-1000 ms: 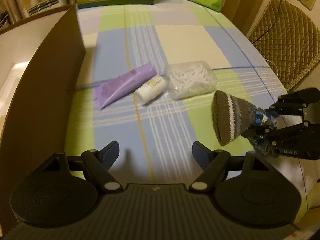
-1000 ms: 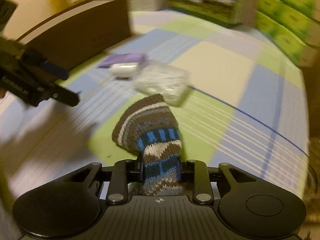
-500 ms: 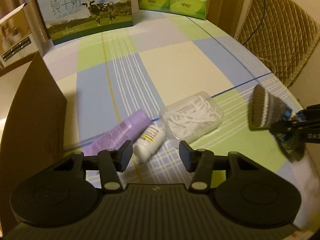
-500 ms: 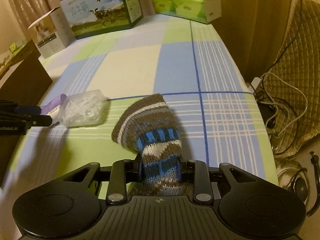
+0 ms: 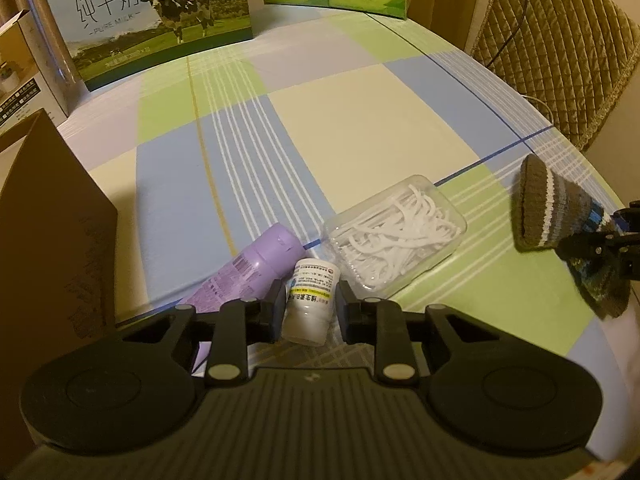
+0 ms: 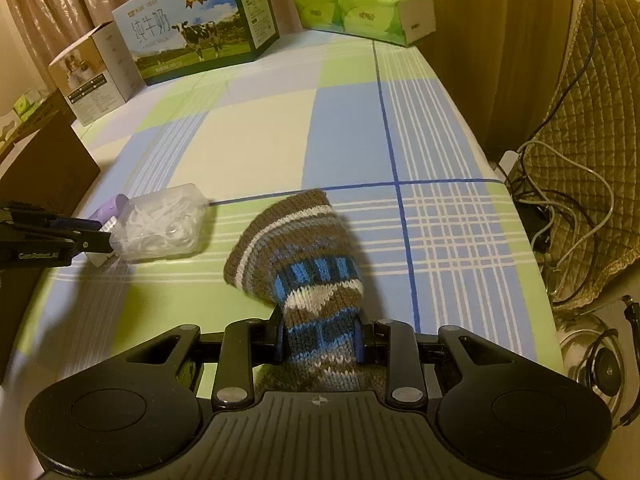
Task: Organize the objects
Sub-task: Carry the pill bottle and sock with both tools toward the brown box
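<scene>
Jaws of the left gripper [image 5: 308, 306], just closing, seemingly clamp the white pill bottle [image 5: 310, 300]; lift straight, clear of the floss-pick box [image 5: 394, 232] at two o'clock, while the right gripper [image 6: 320, 338] grips the knitted sock [image 6: 308, 264].

Left claw [image 5: 308, 310]: matt black plastic. White bottle [image 5: 310, 304]: smooth plastic with a glossy paper label. Purple tube [image 5: 248, 276]: smooth, satin plastic. Clear box [image 5: 396, 232]: glossy transparent plastic, white plastic picks inside. Knitted sock [image 6: 308, 264]: coarse ribbed wool-like yarn, matt. Counter [image 6: 352, 136]: checked woven cloth cover, matt. Brown box [image 5: 52, 240]: dull cardboard. Milk carton [image 6: 196, 20]: glossy printed card.
</scene>
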